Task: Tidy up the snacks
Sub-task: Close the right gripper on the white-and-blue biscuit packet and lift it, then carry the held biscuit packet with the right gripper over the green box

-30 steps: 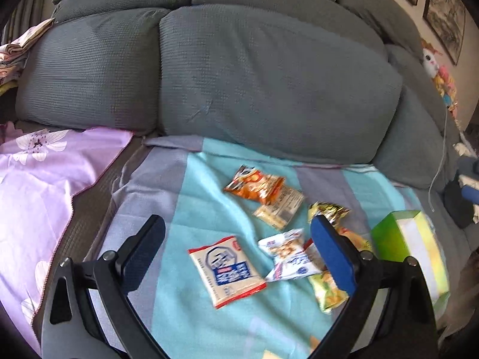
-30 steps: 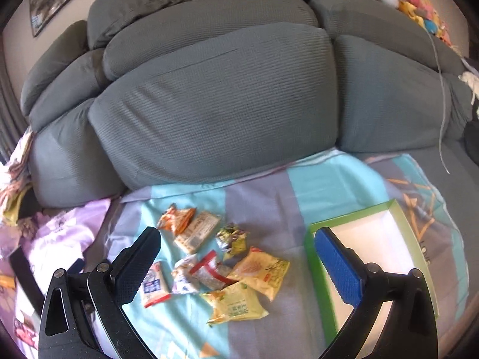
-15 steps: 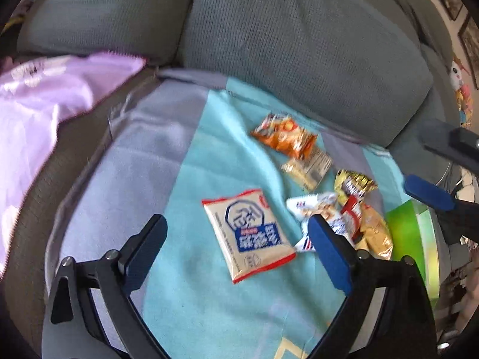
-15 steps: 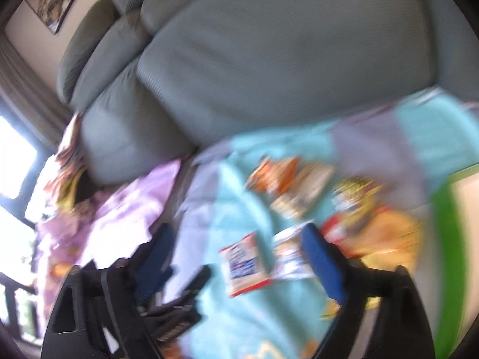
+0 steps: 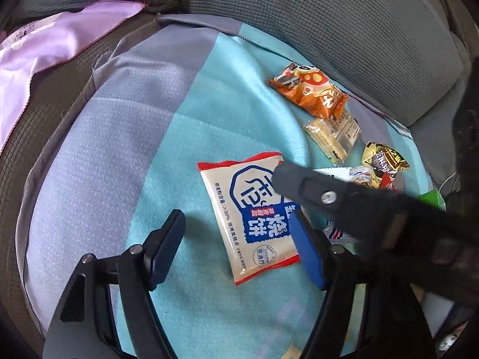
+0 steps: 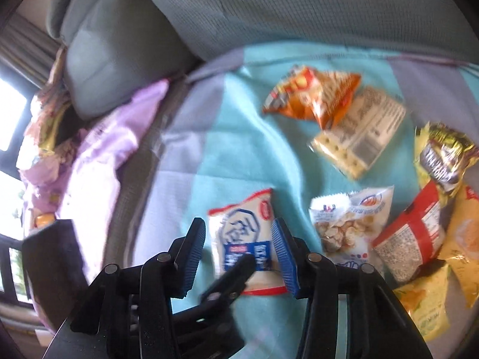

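A white, blue and red cracker packet (image 5: 251, 215) lies flat on the teal and grey cloth (image 5: 149, 155); it also shows in the right wrist view (image 6: 242, 233). My left gripper (image 5: 236, 248) is open, its jaws on either side of the packet's near end. My right gripper (image 6: 239, 254) is open and hovers over the same packet; one of its fingers (image 5: 302, 185) crosses the left wrist view above the packet. Other snacks lie to the right: an orange bag (image 6: 311, 95), a clear cracker pack (image 6: 359, 131), a white nut bag (image 6: 347, 221).
A gold and brown packet (image 6: 443, 155), a red packet (image 6: 410, 236) and yellow bags (image 6: 425, 305) lie at the right. A green tray edge (image 5: 432, 199) shows at the far right. Grey sofa cushions (image 5: 329, 15) stand behind. A lilac sheet (image 5: 45, 48) lies on the left.
Both grippers have dropped and closed in on the white and blue packet. The right gripper has swung left from the tray side and now crosses over the left gripper's view.
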Demonstrator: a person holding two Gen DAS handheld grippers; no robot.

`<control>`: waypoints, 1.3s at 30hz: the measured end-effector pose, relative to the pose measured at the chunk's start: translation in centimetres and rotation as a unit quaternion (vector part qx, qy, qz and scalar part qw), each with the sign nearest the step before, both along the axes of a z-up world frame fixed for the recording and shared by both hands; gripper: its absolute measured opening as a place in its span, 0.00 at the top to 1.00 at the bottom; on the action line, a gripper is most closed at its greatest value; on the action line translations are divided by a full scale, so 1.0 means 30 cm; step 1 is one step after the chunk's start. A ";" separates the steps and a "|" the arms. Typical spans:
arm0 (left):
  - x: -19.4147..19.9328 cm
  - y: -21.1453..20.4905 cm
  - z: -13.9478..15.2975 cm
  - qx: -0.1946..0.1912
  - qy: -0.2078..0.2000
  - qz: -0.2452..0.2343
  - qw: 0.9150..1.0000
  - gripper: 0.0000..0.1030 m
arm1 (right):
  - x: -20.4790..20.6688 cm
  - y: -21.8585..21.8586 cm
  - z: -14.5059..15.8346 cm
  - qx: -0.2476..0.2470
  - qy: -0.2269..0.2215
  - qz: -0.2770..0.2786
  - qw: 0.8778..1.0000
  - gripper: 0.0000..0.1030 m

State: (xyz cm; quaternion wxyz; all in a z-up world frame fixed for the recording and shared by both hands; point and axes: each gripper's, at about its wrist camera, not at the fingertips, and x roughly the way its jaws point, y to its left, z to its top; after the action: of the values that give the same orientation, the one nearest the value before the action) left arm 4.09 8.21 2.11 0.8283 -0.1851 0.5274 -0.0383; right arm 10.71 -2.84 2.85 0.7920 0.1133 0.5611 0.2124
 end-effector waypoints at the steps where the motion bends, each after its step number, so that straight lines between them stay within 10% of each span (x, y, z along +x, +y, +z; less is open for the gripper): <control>1: 0.001 0.000 -0.003 -0.002 0.000 0.001 1.000 0.31 | 0.003 -0.003 -0.020 -0.010 0.007 -0.003 1.000 0.52; 9: 0.003 -0.044 0.009 0.001 -0.015 -0.019 1.000 0.62 | 0.003 -0.007 -0.090 -0.012 0.031 0.001 0.999 0.52; 20: -0.135 -0.270 0.353 0.000 -0.154 -0.082 0.985 0.65 | -0.174 -0.222 0.261 -0.006 -0.084 -0.056 0.995 0.50; 39: -0.282 -0.597 0.542 -0.004 -0.214 -0.196 0.957 0.71 | -0.433 -0.538 0.494 -0.050 -0.179 -0.150 0.971 0.49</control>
State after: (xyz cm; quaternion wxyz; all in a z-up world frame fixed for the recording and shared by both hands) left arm -4.38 -9.71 18.36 0.8971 -0.0691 0.3640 -0.2408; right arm -2.29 -18.98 17.67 0.9071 0.1164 0.3966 0.0792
